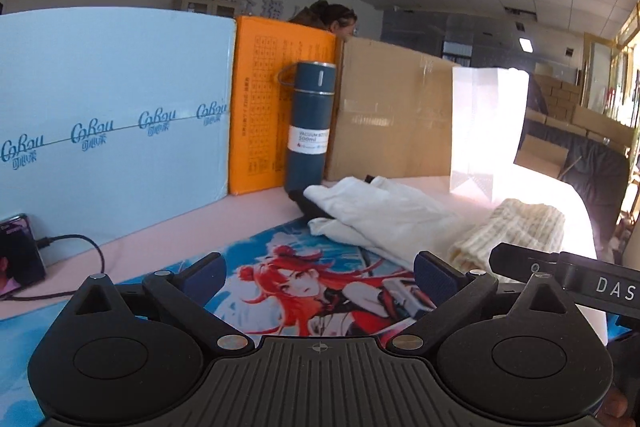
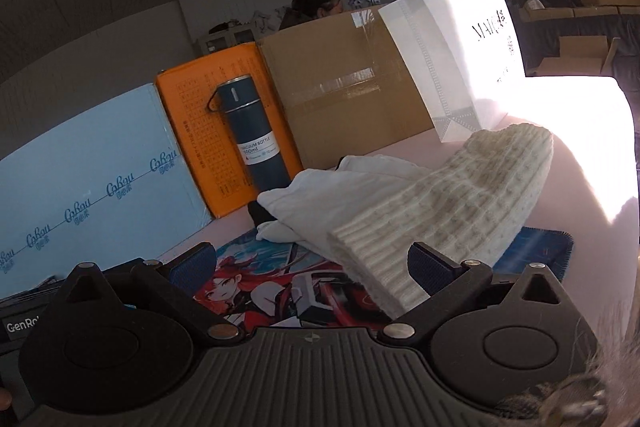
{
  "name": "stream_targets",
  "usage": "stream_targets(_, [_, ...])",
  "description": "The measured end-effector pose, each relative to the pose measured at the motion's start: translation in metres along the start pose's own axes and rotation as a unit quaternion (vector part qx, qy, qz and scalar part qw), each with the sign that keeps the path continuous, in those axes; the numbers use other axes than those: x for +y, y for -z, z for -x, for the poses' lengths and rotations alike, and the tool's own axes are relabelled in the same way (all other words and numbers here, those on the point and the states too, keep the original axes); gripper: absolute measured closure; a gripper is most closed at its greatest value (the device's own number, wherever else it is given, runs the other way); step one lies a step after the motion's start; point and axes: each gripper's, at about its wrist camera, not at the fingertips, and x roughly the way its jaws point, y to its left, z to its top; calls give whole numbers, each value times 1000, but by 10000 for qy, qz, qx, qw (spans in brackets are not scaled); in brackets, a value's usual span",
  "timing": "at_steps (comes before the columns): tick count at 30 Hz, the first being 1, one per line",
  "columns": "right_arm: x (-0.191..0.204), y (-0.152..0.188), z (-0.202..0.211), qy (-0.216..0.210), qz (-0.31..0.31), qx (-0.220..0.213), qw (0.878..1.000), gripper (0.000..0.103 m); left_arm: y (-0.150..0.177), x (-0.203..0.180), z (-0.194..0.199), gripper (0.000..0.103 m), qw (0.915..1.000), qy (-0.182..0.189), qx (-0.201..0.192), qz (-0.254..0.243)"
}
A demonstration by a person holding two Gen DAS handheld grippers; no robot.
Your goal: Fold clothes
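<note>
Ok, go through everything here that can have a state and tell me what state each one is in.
Left gripper: open, holding nothing.
Right gripper: open, holding nothing.
Knit sweater: folded, lying on the mat.
White garment: loosely bunched, not neatly folded.
Vacuum bottle: upright, cap on.
Paper bag: standing.
Phone: cable plugged in.

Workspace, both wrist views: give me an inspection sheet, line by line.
Surface: pink tabletop with an anime mat on it.
Job's things: white garment and cream knit lie bunched, overlapping, partly on the mat; something dark shows under the garment.
Clutter: blue flask upright; blue box, orange box, cardboard box, white bag along the back; phone at left.
Tongs: left tongs open, empty; right tongs open, the knit's edge between the fingers, unpinched.
Cables: black lead plugged into the phone.
Surroundings: a person behind the boxes; stacked cartons far right.
</note>
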Motion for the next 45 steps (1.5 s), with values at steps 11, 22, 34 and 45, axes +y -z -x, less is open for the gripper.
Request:
stream_targets(11, [13,24,-20,1685,84,-734,9829,0,28,31,-12,0,9856,-272,-1205,1153])
stream_targets(22, [38,40,-6,2741,828,-2034,9363,0,35,2,-4,0,9754,-586,-2119,-143])
stream_targets(34, [32,40,-3,2798,749,-2034,9353,0,38,-6,0,0,9743,-667,-2091,-513])
stream_targets(45, [34,42,-4,2764,775,-2033,9361,0,38,-4,-2,0,9758,-687,-2021,-480])
